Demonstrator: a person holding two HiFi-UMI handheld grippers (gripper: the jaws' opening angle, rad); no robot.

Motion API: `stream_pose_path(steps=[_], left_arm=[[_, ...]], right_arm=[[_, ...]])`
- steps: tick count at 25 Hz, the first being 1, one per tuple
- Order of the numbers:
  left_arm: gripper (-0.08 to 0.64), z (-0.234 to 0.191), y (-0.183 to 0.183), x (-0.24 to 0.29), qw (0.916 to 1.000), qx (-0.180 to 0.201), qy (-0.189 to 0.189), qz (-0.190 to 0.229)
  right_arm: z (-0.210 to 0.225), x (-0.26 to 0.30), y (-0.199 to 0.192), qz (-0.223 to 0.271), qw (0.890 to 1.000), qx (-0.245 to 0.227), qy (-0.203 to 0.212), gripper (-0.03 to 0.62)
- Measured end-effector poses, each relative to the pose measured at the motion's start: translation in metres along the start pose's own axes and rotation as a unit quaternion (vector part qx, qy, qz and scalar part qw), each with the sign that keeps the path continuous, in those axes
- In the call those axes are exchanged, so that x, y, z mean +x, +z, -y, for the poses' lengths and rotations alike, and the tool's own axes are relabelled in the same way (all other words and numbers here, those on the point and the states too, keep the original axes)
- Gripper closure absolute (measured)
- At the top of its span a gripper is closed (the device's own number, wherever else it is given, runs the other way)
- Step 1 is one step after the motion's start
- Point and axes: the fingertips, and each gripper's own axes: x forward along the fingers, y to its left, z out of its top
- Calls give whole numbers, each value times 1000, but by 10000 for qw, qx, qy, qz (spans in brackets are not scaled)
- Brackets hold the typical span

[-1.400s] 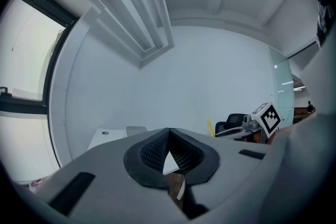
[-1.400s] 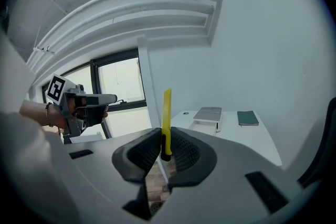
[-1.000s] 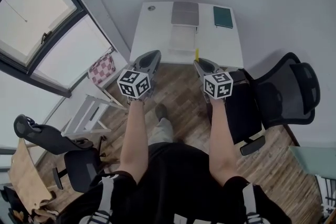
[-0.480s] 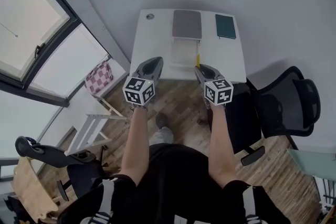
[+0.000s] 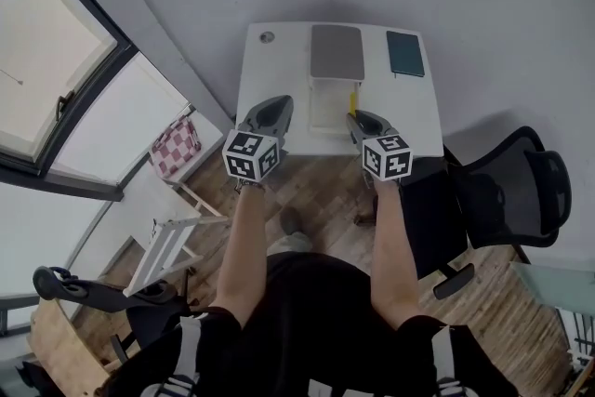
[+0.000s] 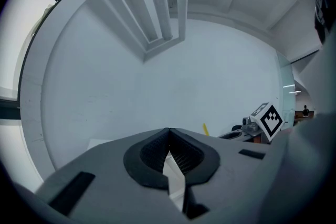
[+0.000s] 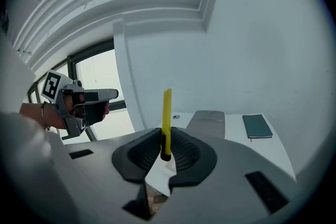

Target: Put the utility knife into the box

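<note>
My right gripper (image 5: 361, 119) (image 7: 166, 152) is shut on a yellow utility knife (image 7: 166, 118), which sticks up from between the jaws; in the head view the knife (image 5: 353, 99) shows as a small yellow sliver over the desk's front part. The box (image 5: 329, 103) is white and open, lying near the front of the white desk (image 5: 271, 74), with its grey lid (image 5: 336, 51) (image 7: 207, 122) folded back behind it. My left gripper (image 5: 271, 113) (image 6: 169, 150) is shut and empty, left of the box at the desk's front edge.
A dark green notebook (image 5: 405, 53) (image 7: 256, 126) lies at the desk's back right. A small round grommet (image 5: 267, 37) sits at the back left. A black office chair (image 5: 502, 191) stands to the right, a window (image 5: 46, 60) and a checked stool (image 5: 175, 147) to the left.
The view has closed in on the desk. Both grippers have moved forward, from over the floor to the desk's front edge, the right one still carrying the knife.
</note>
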Motion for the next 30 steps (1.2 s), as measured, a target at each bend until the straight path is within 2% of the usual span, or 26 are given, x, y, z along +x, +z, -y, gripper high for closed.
stream_pose_path(steps=[7,13,17,22,30], left_arm=[[535,-30,-4,19,9998,-19,-126,-171],[535,-47,-7,34,9986,181,-297,-399],[535,-53,-9,45,9984,174,-312,-447],[535,-53,-17,62,9977,132,-327,-574],[535,-57,-35,106,9968,114,-100,-787]], right_arm=[[4,36,8,-111,9999,2,-89,522],[8,54,8,-240,9995,104,-183,520],[16,62,5,-296,9991,190,-227,521],[35,65,4,-361,9985,291,-282,520],[83,97,-8,-533,9975,405,-223,520]])
